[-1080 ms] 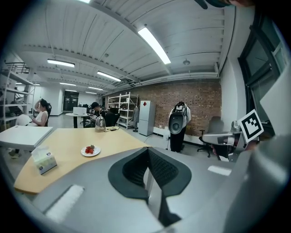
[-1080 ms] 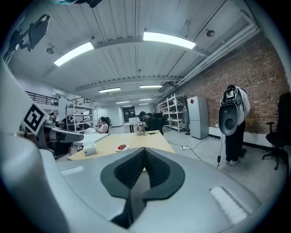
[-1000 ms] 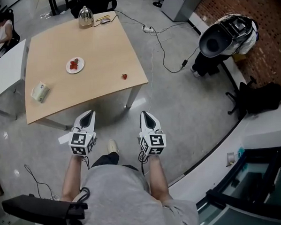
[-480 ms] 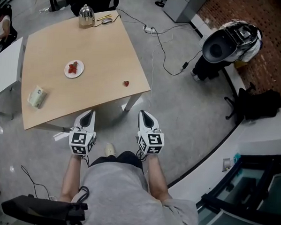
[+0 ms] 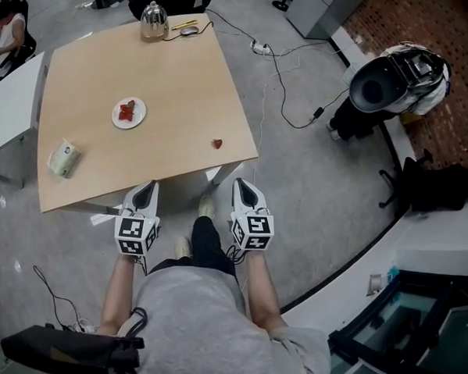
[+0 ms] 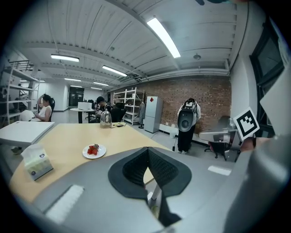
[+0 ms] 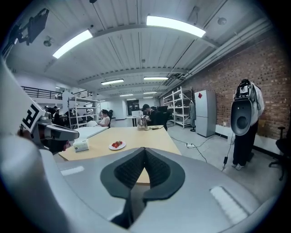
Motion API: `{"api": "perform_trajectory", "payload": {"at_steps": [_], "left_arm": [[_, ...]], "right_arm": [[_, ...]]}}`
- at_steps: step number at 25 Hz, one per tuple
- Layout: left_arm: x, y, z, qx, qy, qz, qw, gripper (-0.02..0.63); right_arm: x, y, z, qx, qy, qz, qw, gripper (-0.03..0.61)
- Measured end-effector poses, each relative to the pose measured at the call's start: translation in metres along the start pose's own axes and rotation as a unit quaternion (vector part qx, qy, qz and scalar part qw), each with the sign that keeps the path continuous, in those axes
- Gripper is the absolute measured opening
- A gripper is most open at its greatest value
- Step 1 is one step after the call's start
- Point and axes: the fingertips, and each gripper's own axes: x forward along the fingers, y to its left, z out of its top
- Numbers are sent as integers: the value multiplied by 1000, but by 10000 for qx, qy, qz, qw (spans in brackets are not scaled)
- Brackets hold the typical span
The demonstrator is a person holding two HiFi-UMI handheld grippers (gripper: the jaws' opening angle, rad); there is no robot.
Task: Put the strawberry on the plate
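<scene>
A single loose strawberry point(image 5: 217, 144) lies near the right front corner of the wooden table point(image 5: 177, 70). A white plate point(image 5: 128, 112) with red strawberries on it sits further left; it also shows in the left gripper view as the plate point(image 6: 94, 150) and in the right gripper view as the plate point(image 7: 117, 145). My left gripper point(image 5: 147, 187) and right gripper point(image 5: 243, 183) hang side by side over the floor just short of the table's near edge. Both are shut and hold nothing, as the left gripper point(image 6: 146, 149) and the right gripper point(image 7: 144, 149) show in their own views.
A tissue box point(image 5: 63, 158) lies at the table's left front, and a metal kettle point(image 5: 153, 20) stands at the far edge. A white table point(image 5: 11, 116) adjoins on the left. On the floor at right are cables point(image 5: 280, 75), a black machine point(image 5: 384, 85) and a dark chair point(image 5: 434, 181).
The person has stepped toward the table, so both grippers are now closer to its near edge. The strawberry and the plate have stayed where they were. Both grippers remain shut.
</scene>
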Motion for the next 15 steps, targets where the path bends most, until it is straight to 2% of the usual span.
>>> {"api": "perform_trajectory", "payload": {"at_steps": [7, 15], "left_arm": [[27, 28, 9, -149, -7, 408, 9991, 20], [60, 44, 10, -184, 211, 648, 9975, 20]], "right_arm": [[54, -17, 2, -77, 132, 276, 9995, 6], [111, -30, -5, -89, 481, 571, 9972, 6]]}}
